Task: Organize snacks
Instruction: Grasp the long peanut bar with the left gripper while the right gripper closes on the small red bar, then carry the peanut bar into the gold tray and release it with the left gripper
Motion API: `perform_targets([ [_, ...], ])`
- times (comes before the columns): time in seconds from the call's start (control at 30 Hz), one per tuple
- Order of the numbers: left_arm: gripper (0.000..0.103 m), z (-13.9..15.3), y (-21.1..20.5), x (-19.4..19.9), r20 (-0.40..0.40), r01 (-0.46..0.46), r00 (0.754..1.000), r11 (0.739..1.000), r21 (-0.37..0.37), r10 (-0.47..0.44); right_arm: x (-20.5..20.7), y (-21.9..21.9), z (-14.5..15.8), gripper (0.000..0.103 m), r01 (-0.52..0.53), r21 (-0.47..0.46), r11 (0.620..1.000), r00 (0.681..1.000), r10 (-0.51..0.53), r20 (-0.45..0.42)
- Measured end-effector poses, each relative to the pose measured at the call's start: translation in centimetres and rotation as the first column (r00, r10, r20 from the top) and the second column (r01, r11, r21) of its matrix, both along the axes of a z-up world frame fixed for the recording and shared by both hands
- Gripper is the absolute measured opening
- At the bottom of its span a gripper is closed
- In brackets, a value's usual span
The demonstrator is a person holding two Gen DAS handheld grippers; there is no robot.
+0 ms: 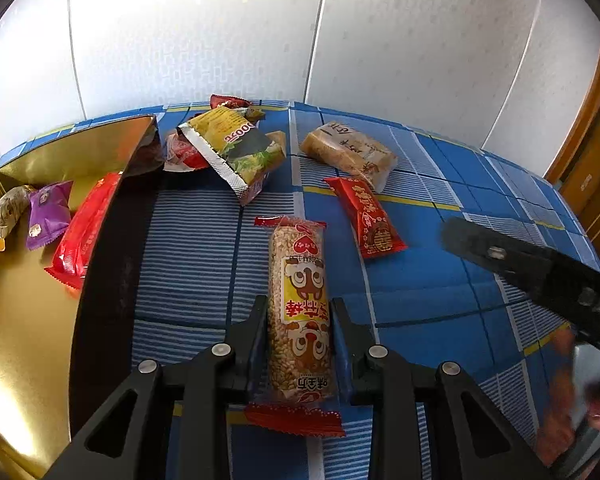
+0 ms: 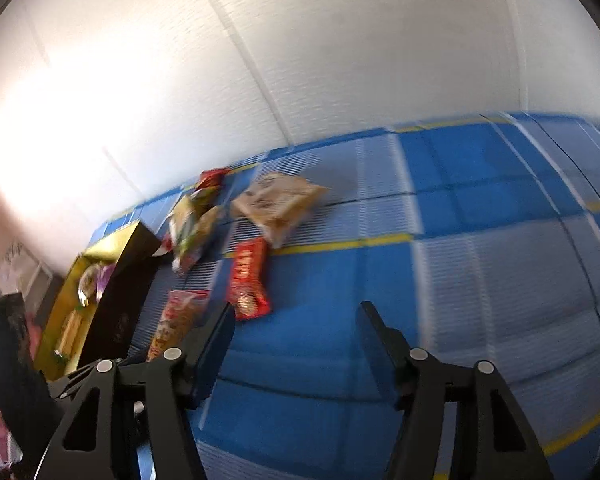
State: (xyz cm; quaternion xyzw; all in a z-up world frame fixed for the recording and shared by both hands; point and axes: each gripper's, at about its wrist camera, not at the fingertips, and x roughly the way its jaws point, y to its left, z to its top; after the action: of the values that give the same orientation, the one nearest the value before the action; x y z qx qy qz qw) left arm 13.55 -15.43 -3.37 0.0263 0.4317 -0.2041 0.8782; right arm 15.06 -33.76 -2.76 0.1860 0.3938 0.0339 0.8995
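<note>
Snacks lie scattered on the blue cloth (image 1: 420,280). Left gripper (image 1: 299,308) pinches the rice bar (image 1: 300,304). Right gripper (image 2: 296,316) gapes wide, holding nothing.

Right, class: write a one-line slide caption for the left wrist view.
Left tool grips a puffed-rice bar beside the gold-lined box on the blue plaid cloth.

- The long clear puffed-rice bar wrapper with red crimped ends (image 1: 301,312) carries upside-down red characters on yellow and "味全坊" at its near end.
- Beyond that bar, the yellow-green foil pouch (image 1: 236,148) shows inverted "5000".
</note>
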Motion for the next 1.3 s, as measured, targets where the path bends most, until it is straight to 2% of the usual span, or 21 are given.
perform_targets([
  [0.2, 0.030, 0.1, 0.2, -0.1, -0.001, 0.009, 1.000, 1.000, 0.006, -0.009, 4.5, 3.0, 0.1, 0.061, -0.073, -0.090, 0.993, 0.997, 0.074, 0.007],
  [0.27, 0.030, 0.1, 0.1, -0.2, 0.002, 0.012, 1.000, 1.000, 0.017, -0.012, 5.8, 3.7, -0.4, 0.044, -0.094, -0.123, 0.988, 0.996, 0.093, -0.017],
  [0.33, 0.031, 0.1, 0.1, -0.1, 0.002, 0.007, 1.000, 1.000, 0.013, -0.007, 6.5, 4.2, -1.3, 0.035, -0.121, -0.118, 0.986, 0.992, 0.115, -0.060],
  [0.37, 0.033, 0.2, 0.2, -0.1, -0.003, 0.002, 1.000, 1.000, -0.002, -0.002, 6.4, 4.2, -1.7, 0.029, -0.129, -0.119, 0.984, 0.990, 0.122, -0.064],
  [0.43, 0.045, 0.2, 0.2, 0.1, -0.015, 0.002, 1.000, 1.000, -0.027, -0.002, 6.0, 4.1, -1.7, 0.029, -0.129, -0.135, 0.982, 0.990, 0.120, -0.075],
  [0.47, 0.056, 0.3, 0.1, 0.3, -0.015, -0.003, 1.000, 1.000, -0.027, 0.003, 5.5, 3.7, -1.6, 0.029, -0.126, -0.120, 0.985, 0.990, 0.118, -0.075],
  [0.53, 0.059, 0.4, 0.0, 0.5, -0.002, -0.017, 1.000, 1.000, -0.011, 0.017, 4.5, 2.9, -1.7, 0.028, -0.103, -0.104, 0.989, 0.992, 0.095, -0.081],
  [0.63, 0.058, 0.2, -0.4, 1.1, -0.002, -0.019, 1.000, 1.000, 0.016, 0.019, 2.9, 1.6, -1.8, 0.028, -0.047, -0.065, 0.997, 0.995, 0.041, -0.086],
  [0.67, 0.051, 0.2, -0.6, 1.2, 0.006, -0.018, 1.000, 0.999, 0.035, 0.018, 2.4, 1.1, -1.8, 0.028, -0.034, -0.043, 0.998, 0.996, 0.030, -0.088],
  [0.7, 0.035, 0.1, -0.9, 1.3, 0.017, -0.017, 1.000, 0.999, 0.051, 0.016, 2.1, 0.9, -1.8, 0.028, -0.030, -0.031, 0.999, 0.996, 0.027, -0.088],
  [0.73, 0.030, 0.1, -1.2, 1.4, 0.033, -0.004, 0.999, 0.997, 0.079, 0.001, 1.8, 0.6, -1.9, 0.028, -0.026, -0.023, 0.999, 0.996, 0.024, -0.088],
  [0.8, 0.029, 0.1, -1.5, 1.6, 0.041, 0.006, 0.999, 0.995, 0.098, -0.010, 1.3, 0.2, -1.7, 0.028, -0.015, -0.026, 1.000, 0.996, 0.013, -0.090],
  [1.0, 0.029, 0.7, -0.6, 1.2, 0.015, -0.012, 1.000, 1.000, 0.025, 0.012, -0.1, 0.0, -1.5, 0.028, 0.004, -0.035, 0.999, 0.996, -0.007, -0.093],
  [1.3, 0.029, 3.2, 0.4, -0.2, 0.055, 0.010, 0.998, 1.000, -0.025, -0.008, 0.0, 0.5, -1.5, 0.028, 0.002, -0.076, 0.997, 0.997, -0.008, -0.082],
])
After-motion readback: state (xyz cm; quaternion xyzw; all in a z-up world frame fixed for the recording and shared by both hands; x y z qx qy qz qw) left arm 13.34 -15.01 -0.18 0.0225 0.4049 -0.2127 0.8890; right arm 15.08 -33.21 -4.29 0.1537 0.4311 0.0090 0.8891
